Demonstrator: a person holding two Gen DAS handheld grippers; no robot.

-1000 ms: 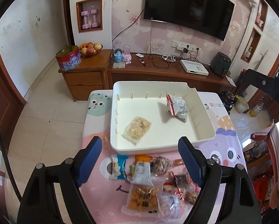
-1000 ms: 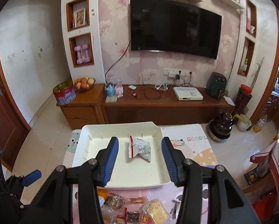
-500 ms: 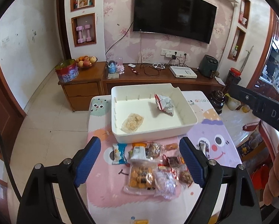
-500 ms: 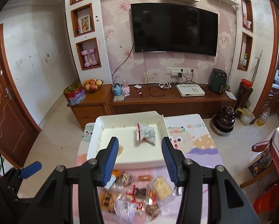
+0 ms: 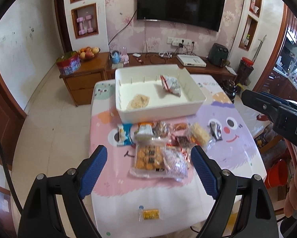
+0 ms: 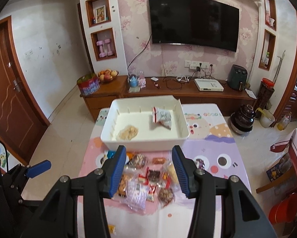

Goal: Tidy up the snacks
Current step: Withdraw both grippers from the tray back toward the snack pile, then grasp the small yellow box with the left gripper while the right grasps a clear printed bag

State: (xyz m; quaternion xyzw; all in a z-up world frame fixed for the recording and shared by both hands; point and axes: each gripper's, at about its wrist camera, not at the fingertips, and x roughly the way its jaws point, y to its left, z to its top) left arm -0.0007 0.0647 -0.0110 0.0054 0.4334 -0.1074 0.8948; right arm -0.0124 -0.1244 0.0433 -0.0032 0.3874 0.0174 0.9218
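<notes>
Both grippers drew back from tray (image 6: 144, 138); left gripper (image 5: 148, 170) and right gripper (image 6: 149, 171) gaped empty above snack pile (image 5: 164, 144) near tray's front wall. Best descend vertically, pinching single packet.

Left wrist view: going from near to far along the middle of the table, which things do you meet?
Small yellow packet → clear tray of round cookies → white bin → wooden cabinet → television.
</notes>
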